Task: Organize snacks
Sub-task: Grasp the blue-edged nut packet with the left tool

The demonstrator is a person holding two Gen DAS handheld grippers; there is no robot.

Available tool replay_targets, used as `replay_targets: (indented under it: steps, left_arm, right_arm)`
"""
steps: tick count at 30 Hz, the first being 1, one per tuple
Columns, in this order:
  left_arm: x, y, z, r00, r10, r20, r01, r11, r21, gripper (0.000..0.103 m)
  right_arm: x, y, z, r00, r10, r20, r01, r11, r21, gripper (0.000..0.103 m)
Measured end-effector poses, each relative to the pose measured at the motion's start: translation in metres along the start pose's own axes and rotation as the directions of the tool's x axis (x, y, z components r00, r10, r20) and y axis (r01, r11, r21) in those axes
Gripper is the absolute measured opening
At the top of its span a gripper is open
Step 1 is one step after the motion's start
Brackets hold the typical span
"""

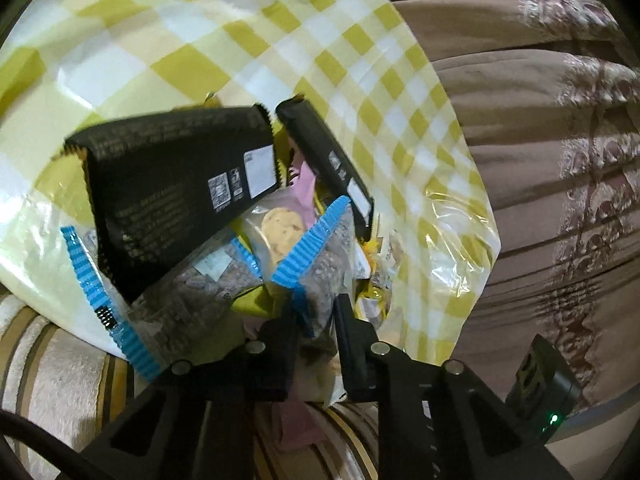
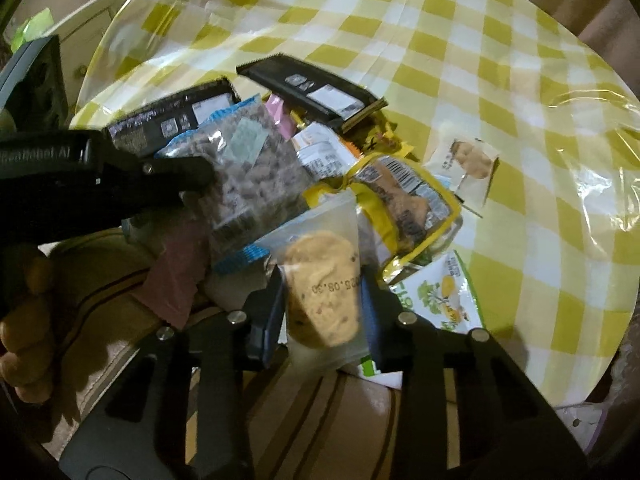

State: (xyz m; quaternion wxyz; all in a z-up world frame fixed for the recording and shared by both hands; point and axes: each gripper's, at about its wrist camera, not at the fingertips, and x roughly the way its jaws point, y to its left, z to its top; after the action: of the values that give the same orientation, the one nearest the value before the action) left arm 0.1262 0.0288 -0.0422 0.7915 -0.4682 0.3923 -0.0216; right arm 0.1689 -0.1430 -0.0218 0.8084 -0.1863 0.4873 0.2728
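A heap of snack packets lies at the near edge of a round table with a yellow-checked plastic cloth (image 2: 440, 60). My right gripper (image 2: 322, 304) is shut on a clear cookie packet (image 2: 324, 292) with a printed date. My left gripper (image 1: 316, 320) is shut on the edge of a clear blue-trimmed bag of brown pieces (image 1: 328, 272), which also shows in the right wrist view (image 2: 248, 172), where the left gripper's finger (image 2: 176, 172) reaches in from the left. Two black packets (image 1: 180, 184) (image 1: 328, 164) lie on the heap.
A yellow-trimmed bag (image 2: 404, 200), a small white cookie packet (image 2: 468, 164), a green-and-white packet (image 2: 444, 292) and a pink wrapper (image 2: 280, 116) lie around. A striped sofa cushion (image 2: 320, 412) is below the table edge. Brown curtains (image 1: 540, 120) hang to the right.
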Motion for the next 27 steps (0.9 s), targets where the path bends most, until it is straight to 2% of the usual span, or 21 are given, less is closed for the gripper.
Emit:
replay_targets:
  steps: [8,17,22,27]
  left_arm:
    - [-0.016,-0.007,-0.006,0.999,-0.003,0.053,0.002,1.000,0.028,0.015]
    - [-0.036,-0.028,-0.015,0.992,-0.039,0.123,0.027,0.995,0.097,0.015]
    - [-0.034,-0.051,-0.024,0.993,-0.074,0.097,0.058,0.986,0.156,0.015]
    - [-0.021,-0.080,-0.040,0.993,-0.110,0.036,0.100,0.972,0.213,0.015]
  right_arm:
    - [-0.025,-0.014,-0.004,0.996,0.011,0.084,-0.018,0.996,0.092,0.038]
    - [-0.048,-0.034,-0.019,0.991,0.022,0.130,-0.046,0.982,0.186,0.038]
    - [-0.063,-0.055,-0.034,0.990,0.017,0.142,-0.053,0.965,0.257,0.038]
    - [-0.081,-0.091,-0.060,0.989,-0.019,0.148,-0.034,0.937,0.347,0.038]
